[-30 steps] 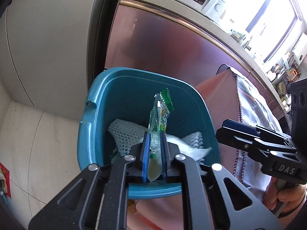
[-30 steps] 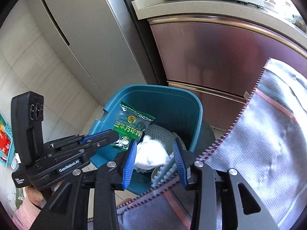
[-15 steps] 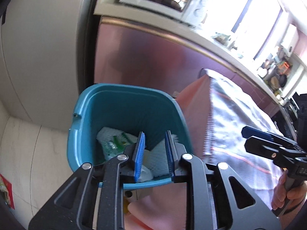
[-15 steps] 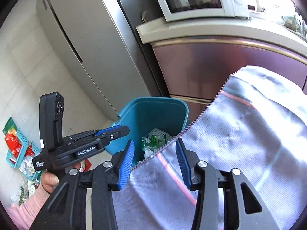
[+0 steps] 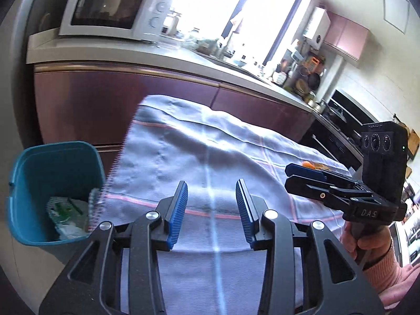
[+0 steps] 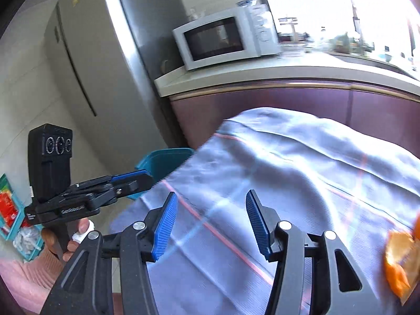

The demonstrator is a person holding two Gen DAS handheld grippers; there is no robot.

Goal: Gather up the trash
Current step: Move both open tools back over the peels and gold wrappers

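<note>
A teal bin (image 5: 50,162) stands on the floor at the left end of the table and holds a green wrapper (image 5: 65,206) and white foam netting. My left gripper (image 5: 211,204) hangs over the grey checked tablecloth (image 5: 210,152), its jaws opening with nothing between them. My right gripper (image 6: 210,216) is also over the cloth (image 6: 302,173), jaws opening and empty. An orange wrapper (image 6: 401,260) lies on the cloth at the right edge of the right wrist view. Part of the bin (image 6: 162,161) shows past the cloth's edge.
A microwave (image 5: 110,8) sits on the counter above maroon cabinets (image 5: 105,99). A tall grey fridge (image 6: 86,78) stands left of them. A small teal crate (image 6: 13,210) of packets lies on the floor at far left. Dishes and a stove crowd the far counter.
Both grippers let their trash fall into the bin, opened wider, and swung up and right from over the bin to over the tablecloth.
</note>
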